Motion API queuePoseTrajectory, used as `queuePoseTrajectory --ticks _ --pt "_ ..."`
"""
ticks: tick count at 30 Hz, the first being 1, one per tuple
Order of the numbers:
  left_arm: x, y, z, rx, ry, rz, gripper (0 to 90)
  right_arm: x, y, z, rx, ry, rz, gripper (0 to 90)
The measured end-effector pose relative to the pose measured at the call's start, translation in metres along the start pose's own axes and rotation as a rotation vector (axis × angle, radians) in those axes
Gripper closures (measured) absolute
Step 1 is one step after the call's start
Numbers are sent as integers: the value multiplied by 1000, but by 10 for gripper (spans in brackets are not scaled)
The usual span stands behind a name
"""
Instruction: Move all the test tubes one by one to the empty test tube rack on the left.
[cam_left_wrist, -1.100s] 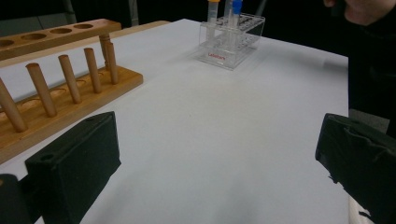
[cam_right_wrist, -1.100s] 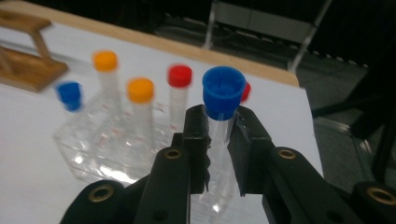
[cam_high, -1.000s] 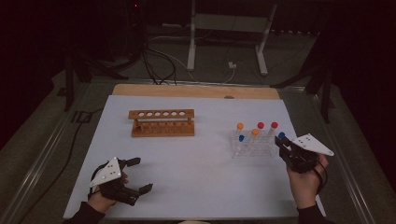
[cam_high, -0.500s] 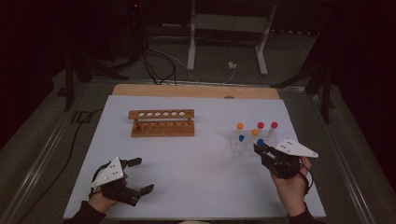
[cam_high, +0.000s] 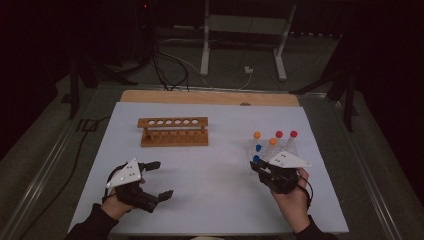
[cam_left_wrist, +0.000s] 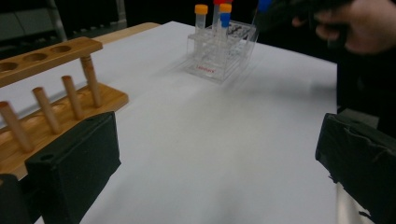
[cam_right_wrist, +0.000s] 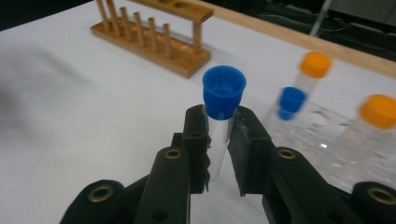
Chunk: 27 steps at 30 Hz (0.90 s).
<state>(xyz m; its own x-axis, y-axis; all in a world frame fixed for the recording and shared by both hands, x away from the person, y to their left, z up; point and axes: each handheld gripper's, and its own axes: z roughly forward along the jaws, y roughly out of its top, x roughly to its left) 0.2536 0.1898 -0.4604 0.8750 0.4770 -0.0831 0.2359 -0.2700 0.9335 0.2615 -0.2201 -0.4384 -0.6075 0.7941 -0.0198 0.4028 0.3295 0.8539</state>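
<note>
My right gripper (cam_right_wrist: 219, 140) is shut on a clear tube with a blue cap (cam_right_wrist: 224, 93), held upright just left of the clear plastic rack (cam_right_wrist: 327, 135). In the high view this gripper (cam_high: 257, 167) and its tube (cam_high: 256, 159) hover at the rack's (cam_high: 295, 149) near-left corner. Tubes with orange, red and blue caps stand in that rack. A wooden tube rack (cam_high: 173, 131) with a row of holes, no tubes in it, stands mid-table. My left gripper (cam_high: 162, 178) rests open at the near left, its jaws wide apart (cam_left_wrist: 215, 168) with nothing between them.
A white sheet (cam_high: 215, 200) covers the table, with a wooden strip (cam_high: 210, 97) along its far edge. Cables and a metal stand (cam_high: 240, 30) lie on the dark floor beyond. The wooden rack (cam_left_wrist: 51, 93) sits close to my left jaw.
My right gripper has moved left and toward the person, carrying the blue-capped tube away from the clear rack. The left gripper has stayed in place.
</note>
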Motion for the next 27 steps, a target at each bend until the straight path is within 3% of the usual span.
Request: queuePoseTrajectory --ticks 3,9,14,23,25,27 --pt "-1 14 12 -8 -41 -18 6 7 0 5 8 22 -16 772" --pt "-9 30 31 21 -89 30 6 19 1 12 15 67 -43 772" --pt "-15 49 54 17 -156 31 7 27 1 17 28 103 -56 772" --pt "-24 69 85 8 -188 45 84 36 6 20 17 129 -83 772" --pt "-25 73 91 4 -191 53 157 38 7 20 16 137 -87 772" --pt "-26 77 96 5 -196 60 174 40 8 22 15 146 -92 772"
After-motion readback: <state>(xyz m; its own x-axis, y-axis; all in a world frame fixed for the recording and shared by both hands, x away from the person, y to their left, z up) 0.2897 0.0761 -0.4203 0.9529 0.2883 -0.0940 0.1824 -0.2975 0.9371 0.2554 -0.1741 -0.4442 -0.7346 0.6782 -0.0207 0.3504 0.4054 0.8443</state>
